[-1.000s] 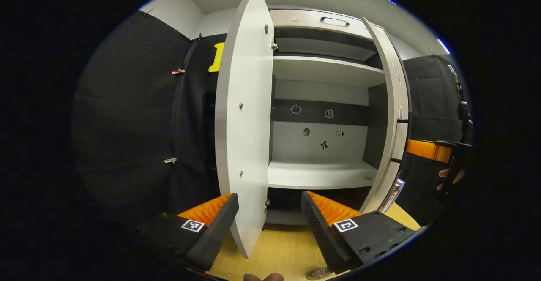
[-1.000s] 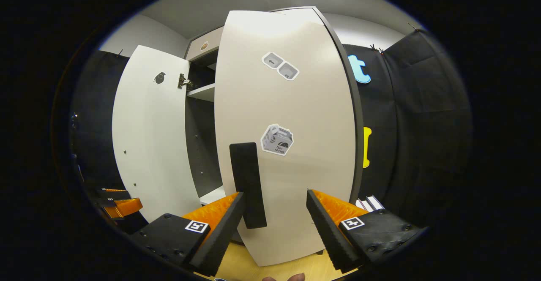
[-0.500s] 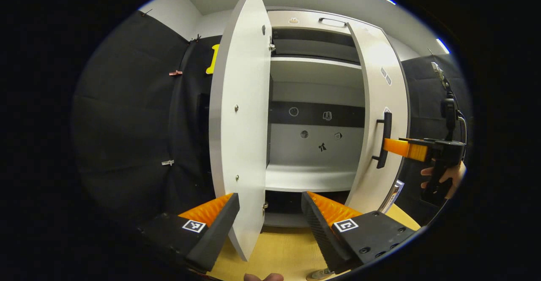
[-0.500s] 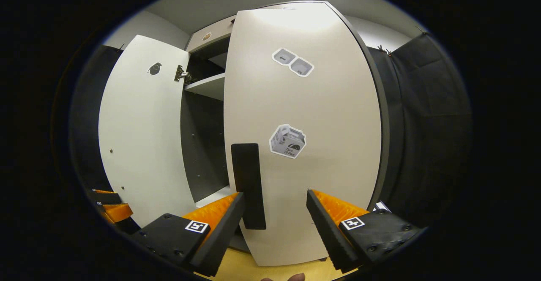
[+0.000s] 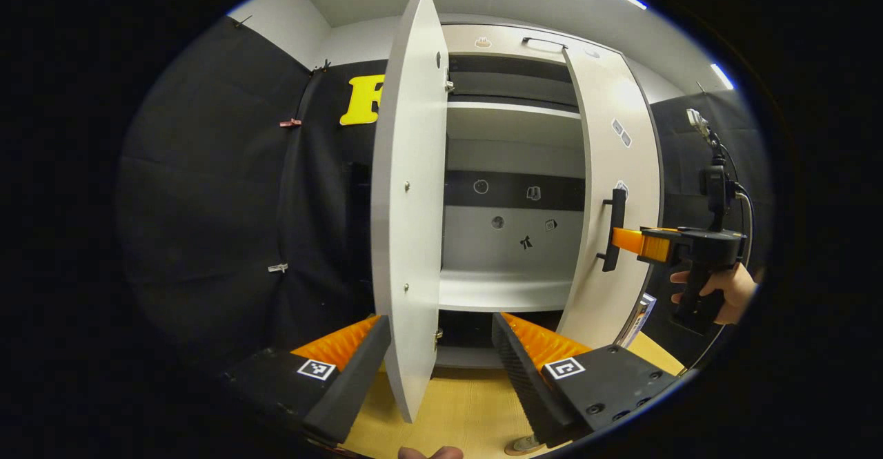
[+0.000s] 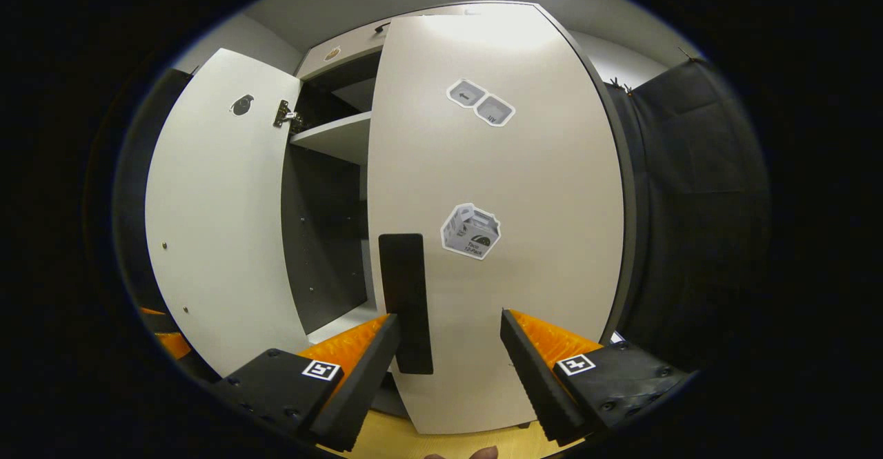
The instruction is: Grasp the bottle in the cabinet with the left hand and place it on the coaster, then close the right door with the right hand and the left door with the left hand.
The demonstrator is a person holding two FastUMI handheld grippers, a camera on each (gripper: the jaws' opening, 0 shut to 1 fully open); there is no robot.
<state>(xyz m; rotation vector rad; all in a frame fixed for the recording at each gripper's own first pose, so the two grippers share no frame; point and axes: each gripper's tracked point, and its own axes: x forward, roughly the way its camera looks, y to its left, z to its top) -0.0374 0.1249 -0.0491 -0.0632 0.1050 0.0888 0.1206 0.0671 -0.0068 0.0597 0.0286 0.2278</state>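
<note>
Two pale cabinet doors: the right door (image 6: pixel 497 238) with stickers and a dark handle (image 6: pixel 405 300) is swung nearly shut, while the left door (image 5: pixel 410 203) stands edge-on between the wide-spread left claw (image 5: pixel 441 362). Wide too, the right claw (image 6: pixel 447 362) has one finger beside the handle. Low at the desk (image 5: pixel 462 404) edge, a round thing (image 5: pixel 522 445) is cut off, too little to name.

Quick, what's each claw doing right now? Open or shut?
Left claw: open, straddling the left door's edge.
Right claw: open, holding nothing, up against the right door.
</note>
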